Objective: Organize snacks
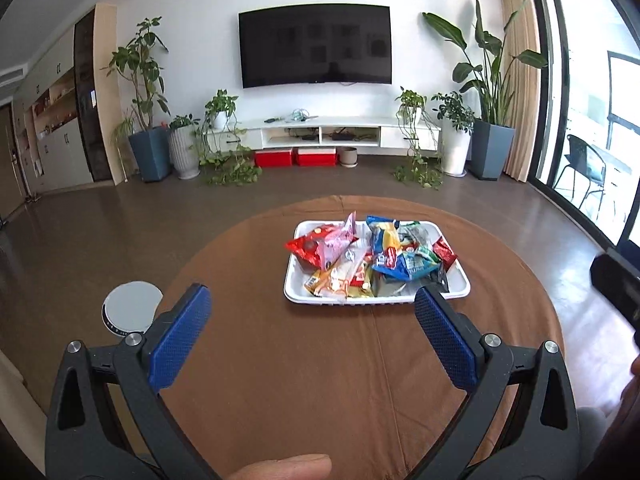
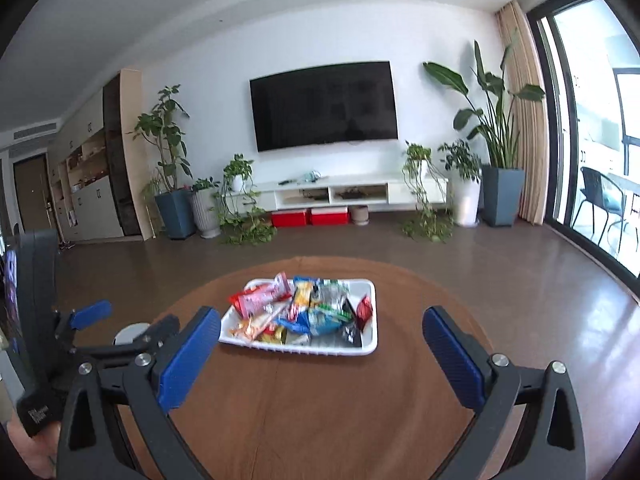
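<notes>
White tray point(image 1: 294, 296) heaped with snack packets point(image 1: 372, 258) (mixed colours); left hand-held gripper point(image 1: 312, 300), right hand-held gripper point(image 2: 322, 320) both spread wide, empty.

A white rectangular tray point(image 1: 297, 294) is sitting on the brown, cloth-covered round tabletop point(image 1: 304, 360), a little toward its far side, and it is holding a loose heap of snack packets point(image 1: 372, 258) that are overlapping one another and covering most of its floor. A red packet point(image 1: 304, 249) is lying at the left end with a pink packet point(image 1: 338, 240) leaning upward across it. Blue packets point(image 1: 400, 266) are piling in the middle, a blue and yellow one point(image 1: 384, 234) is lying behind them, and a small red packet point(image 1: 446, 252) is resting at the right edge. Orange and pale packets point(image 1: 334, 280) are lying along the near rim. In the right wrist view the same tray point(image 2: 370, 346) is appearing slightly blurred, with its heap point(image 2: 304, 312) filling all but the right end.
</notes>
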Motion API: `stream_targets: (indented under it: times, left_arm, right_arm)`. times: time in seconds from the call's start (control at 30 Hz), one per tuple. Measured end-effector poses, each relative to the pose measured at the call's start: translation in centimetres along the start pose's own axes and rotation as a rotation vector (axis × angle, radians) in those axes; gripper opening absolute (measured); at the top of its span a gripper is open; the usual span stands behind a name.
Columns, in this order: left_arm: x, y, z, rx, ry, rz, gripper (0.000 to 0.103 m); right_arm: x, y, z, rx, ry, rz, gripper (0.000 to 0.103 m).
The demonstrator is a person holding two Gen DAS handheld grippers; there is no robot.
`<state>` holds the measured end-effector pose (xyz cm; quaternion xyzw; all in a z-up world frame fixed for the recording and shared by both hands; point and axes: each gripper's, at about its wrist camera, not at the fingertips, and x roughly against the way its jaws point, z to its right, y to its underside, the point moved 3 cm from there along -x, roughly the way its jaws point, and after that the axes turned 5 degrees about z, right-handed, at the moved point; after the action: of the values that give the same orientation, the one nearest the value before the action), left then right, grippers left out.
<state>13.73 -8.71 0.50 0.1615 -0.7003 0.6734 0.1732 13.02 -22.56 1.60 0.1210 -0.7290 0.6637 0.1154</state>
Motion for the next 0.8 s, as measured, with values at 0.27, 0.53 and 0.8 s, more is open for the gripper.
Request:
stream_targets:
  times: [0.27,0.53,0.8]
  left_arm:
    - [-2.0,2.2,-0.3,0.013,0.01,-0.07,0.103]
    - [-4.2,3.3,-0.6,0.017,0.004,-0.108,0.103]
    - [-5.3,3.9,-0.4,0.009,0.004,-0.13,0.103]
  right_arm:
    - [-1.5,3.8,-0.3,0.0,0.016,-0.093,0.103]
    - [-2.5,5.2,1.2,-0.033,0.051,-0.145,0.103]
    - [-2.9,6.1,1.7,-0.04,0.056,-0.175,0.103]
